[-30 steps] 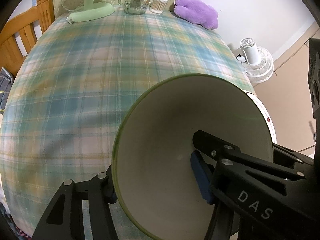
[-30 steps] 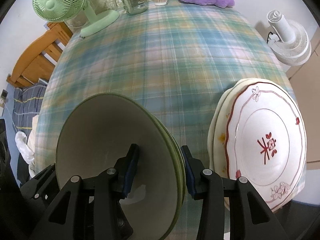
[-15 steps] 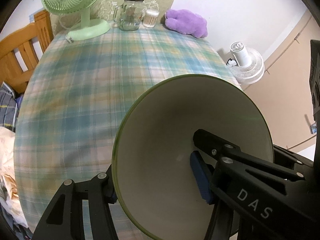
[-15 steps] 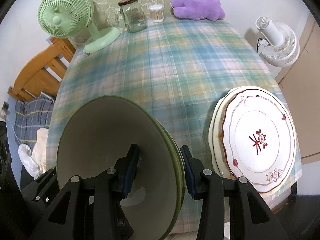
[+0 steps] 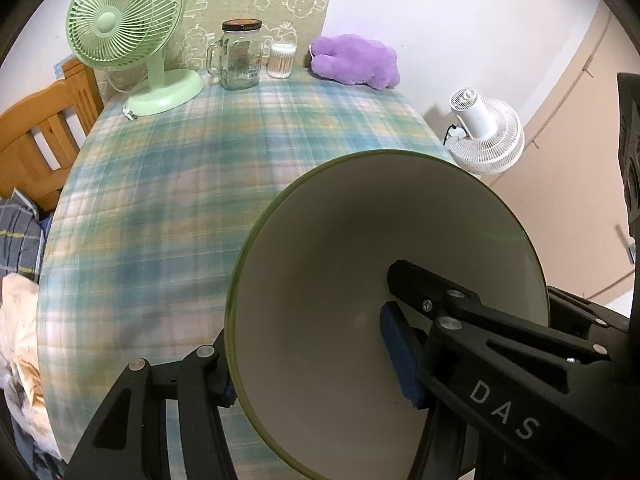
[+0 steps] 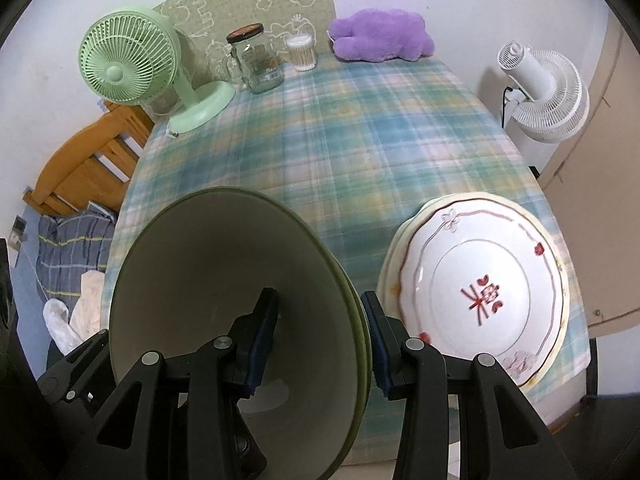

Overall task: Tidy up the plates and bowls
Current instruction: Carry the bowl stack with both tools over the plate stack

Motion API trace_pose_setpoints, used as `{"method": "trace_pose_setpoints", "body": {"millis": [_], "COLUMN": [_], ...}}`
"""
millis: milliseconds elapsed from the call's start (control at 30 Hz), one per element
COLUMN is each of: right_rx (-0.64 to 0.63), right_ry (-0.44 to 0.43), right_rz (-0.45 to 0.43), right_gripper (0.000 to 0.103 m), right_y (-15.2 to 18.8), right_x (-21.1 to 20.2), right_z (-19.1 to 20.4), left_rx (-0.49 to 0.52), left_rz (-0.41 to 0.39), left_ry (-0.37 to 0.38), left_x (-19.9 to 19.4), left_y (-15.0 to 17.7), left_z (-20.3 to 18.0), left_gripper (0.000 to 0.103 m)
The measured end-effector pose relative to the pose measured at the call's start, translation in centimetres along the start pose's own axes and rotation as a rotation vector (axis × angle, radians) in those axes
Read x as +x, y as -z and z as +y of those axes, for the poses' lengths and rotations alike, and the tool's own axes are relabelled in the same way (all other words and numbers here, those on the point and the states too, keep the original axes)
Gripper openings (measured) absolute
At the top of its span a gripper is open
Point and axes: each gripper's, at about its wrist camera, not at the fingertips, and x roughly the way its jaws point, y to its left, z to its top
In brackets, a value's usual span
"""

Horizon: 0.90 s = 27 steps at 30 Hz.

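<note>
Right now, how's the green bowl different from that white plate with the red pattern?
The green bowl is deep and plain inside; the white plate is shallow with red motifs. The bowl is tilted, clamped in the right gripper; the plate lies flat on the plaid tablecloth. Both are round.

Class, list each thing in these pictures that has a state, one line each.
Green bowls: nested, gripped at both rims, tilted.
Left claw: shut on the bowls.
Right claw: shut on the bowls.
Plates: stacked on the table.
Glass jar: lidded, upright.
</note>
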Motion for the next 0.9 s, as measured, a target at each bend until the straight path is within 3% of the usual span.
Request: {"method": "trace_pose_setpoints", "body": {"millis": [367,900], "right_rx": [-0.069,-0.082], "right_ry": [-0.05,-0.046], "right_rz": [0.007,0.014], "right_gripper": [0.045,0.045], "right_y": [-1.2,-2.1], "right_x": [-1.3,-1.8], "right_z": [-4.4,-11.3], "left_rx": [-0.059,-0.084], "left_rz": [-0.029,-0.029], "left_ry": [-0.063,-0.055], "left_x": [0.1,2.5], "left_y": [-0.3,-0.7], "left_z": [-4.9,-11.3], "left_gripper": [0.058,0.058]}}
